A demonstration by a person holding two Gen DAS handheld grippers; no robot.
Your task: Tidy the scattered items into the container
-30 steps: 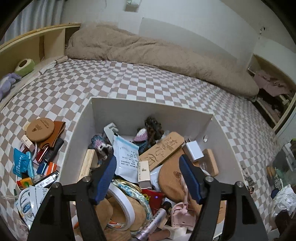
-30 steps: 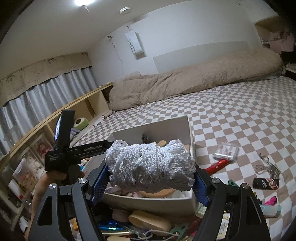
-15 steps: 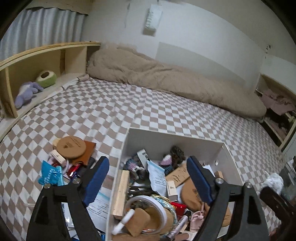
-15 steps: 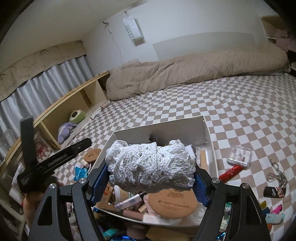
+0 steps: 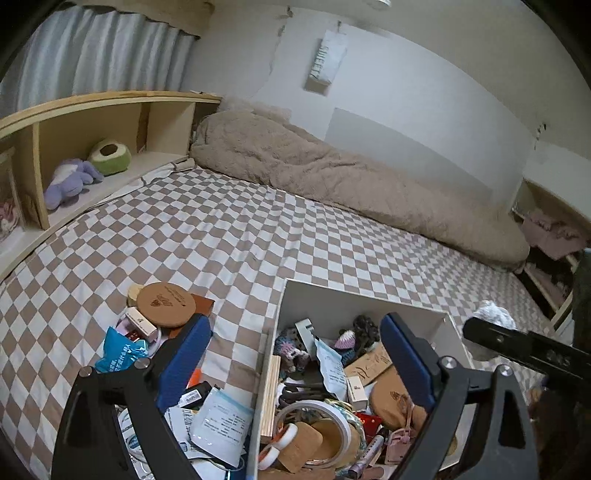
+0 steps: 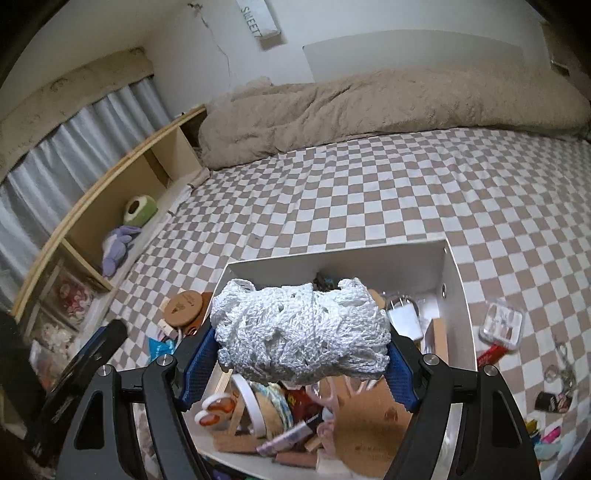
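box [image 5: 360,301] on bed [image 5: 229,236], clutter [image 5: 147,332] left

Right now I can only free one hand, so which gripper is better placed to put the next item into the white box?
Right. The right gripper already clamps the white crocheted bundle directly over the white box. The left gripper is opening and holds nothing.

"SWEET" on hanging wall sign [image 6: 261,20]
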